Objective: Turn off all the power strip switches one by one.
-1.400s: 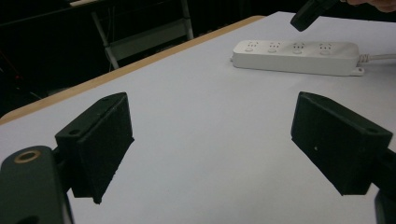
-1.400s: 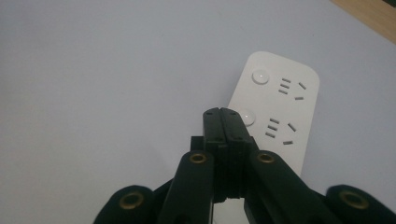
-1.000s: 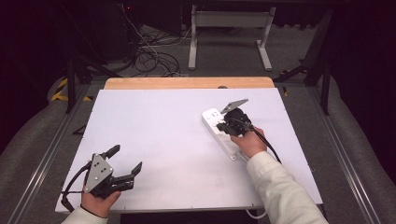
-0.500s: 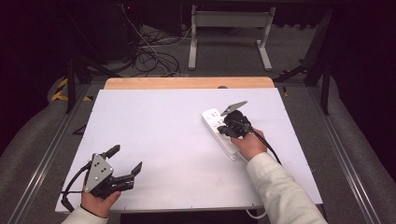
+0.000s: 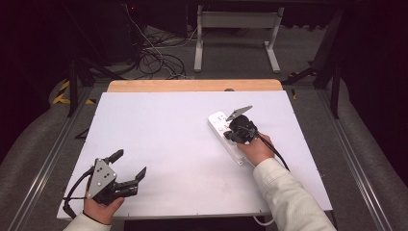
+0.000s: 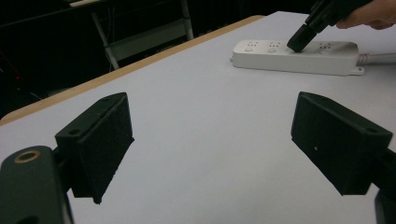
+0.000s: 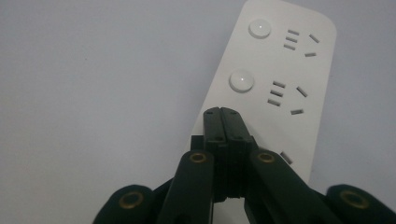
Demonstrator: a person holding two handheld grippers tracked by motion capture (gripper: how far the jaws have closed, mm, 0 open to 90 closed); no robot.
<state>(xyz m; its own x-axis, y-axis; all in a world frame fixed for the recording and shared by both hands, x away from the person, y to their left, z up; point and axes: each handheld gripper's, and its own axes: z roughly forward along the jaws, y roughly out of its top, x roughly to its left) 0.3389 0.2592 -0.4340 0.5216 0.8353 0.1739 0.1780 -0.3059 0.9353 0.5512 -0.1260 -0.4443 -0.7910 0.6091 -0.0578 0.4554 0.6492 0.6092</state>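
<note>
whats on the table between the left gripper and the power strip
Nothing: the high view shows bare white table between the open left gripper and the power strip. The left gripper view shows the same bare stretch.

A: Any lettering, brand or number you can read on the white power strip (image 7: 275, 79)?

B: None. Its top carries only round buttons and socket slots, in the upper right of the right gripper view.

A: And the black-and-yellow striped marking (image 5: 61, 91) on the floor at the left edge of the high view?

B: Stripes only, no words. The grippers and table bear no readable text either.
</note>
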